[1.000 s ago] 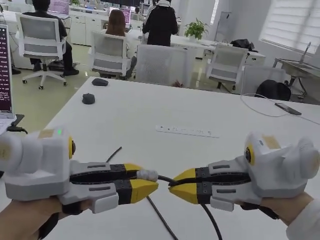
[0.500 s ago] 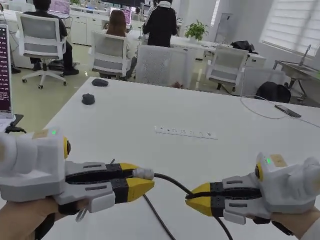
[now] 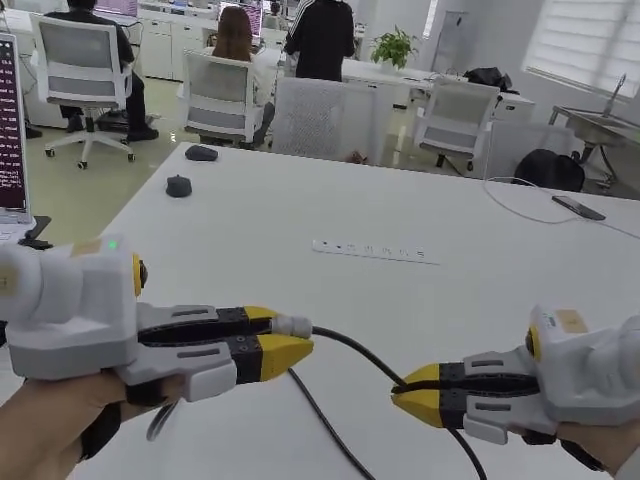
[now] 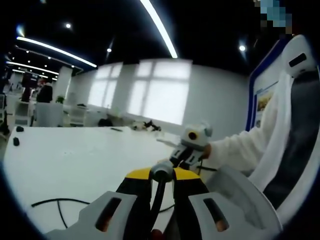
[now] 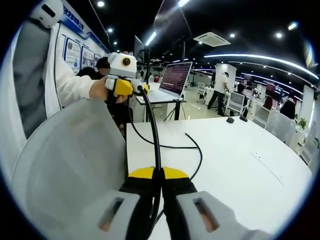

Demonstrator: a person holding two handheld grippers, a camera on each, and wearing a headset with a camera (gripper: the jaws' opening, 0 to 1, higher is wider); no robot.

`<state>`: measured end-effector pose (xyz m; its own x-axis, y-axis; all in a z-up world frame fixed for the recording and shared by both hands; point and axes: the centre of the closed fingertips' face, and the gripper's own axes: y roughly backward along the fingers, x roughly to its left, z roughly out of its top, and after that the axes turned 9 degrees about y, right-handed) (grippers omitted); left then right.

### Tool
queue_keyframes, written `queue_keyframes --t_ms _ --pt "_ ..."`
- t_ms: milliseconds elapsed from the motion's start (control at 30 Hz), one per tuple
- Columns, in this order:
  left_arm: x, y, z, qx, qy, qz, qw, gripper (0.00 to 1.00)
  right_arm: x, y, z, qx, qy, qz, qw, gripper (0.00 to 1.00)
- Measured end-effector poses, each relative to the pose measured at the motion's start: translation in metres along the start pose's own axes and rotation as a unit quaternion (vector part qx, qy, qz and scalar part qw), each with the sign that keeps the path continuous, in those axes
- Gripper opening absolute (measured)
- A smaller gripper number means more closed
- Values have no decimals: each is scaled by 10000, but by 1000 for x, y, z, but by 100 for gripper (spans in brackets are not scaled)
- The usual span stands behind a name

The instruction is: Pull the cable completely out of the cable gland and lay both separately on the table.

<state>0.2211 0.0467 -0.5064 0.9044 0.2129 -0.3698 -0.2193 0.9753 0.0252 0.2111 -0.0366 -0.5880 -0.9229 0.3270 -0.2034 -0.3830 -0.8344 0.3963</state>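
Observation:
A grey-white cable gland [image 3: 292, 325] is pinched at the tips of my left gripper [image 3: 298, 333], low on the left over the white table [image 3: 300, 210]. A black cable [image 3: 350, 349] leaves the gland and arcs right to my right gripper [image 3: 398, 392], which is shut on it. The rest of the cable hangs down to the table. In the left gripper view the gland [image 4: 162, 171] sits between the yellow jaws, and the right gripper [image 4: 192, 142] is beyond it. In the right gripper view the cable [image 5: 152, 125] rises from the shut jaws toward the left gripper [image 5: 131, 89].
A white power strip [image 3: 372, 251] lies mid-table. Two mice [image 3: 178, 185] [image 3: 201, 153] sit at the far left, a phone [image 3: 577, 207] with a thin cord at the far right, a laptop [image 3: 10, 140] at the left edge. Office chairs and people stand beyond.
My right gripper has moved right and down, away from the left one, and a longer stretch of black cable now shows between the gland and its jaws.

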Motion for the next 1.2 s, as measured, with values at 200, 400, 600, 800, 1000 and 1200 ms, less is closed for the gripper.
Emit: queue_keyframes --t_ms 200,400,600,800,1000,1200 --pt "2 2 6 -171 103 6 9998 16 6 -4 11 118 192 96 9997 9" --pt "0 -1 -2 37 30 -1 10000 16 16 -14 53 -186 556 369 9976 18" --pt "-3 -1 -4 88 11 -59 9999 16 24 -23 83 -329 915 607 9934 21" --pt "-7 -3 -7 182 -51 -139 9997 16 23 -26 86 -431 887 657 9930 13" --pt "-9 -4 -13 302 -90 -192 9993 16 22 -25 81 -452 738 691 9938 5" --pt "-8 -5 -15 360 -118 -227 9990 16 23 -28 76 -407 749 716 9938 4"
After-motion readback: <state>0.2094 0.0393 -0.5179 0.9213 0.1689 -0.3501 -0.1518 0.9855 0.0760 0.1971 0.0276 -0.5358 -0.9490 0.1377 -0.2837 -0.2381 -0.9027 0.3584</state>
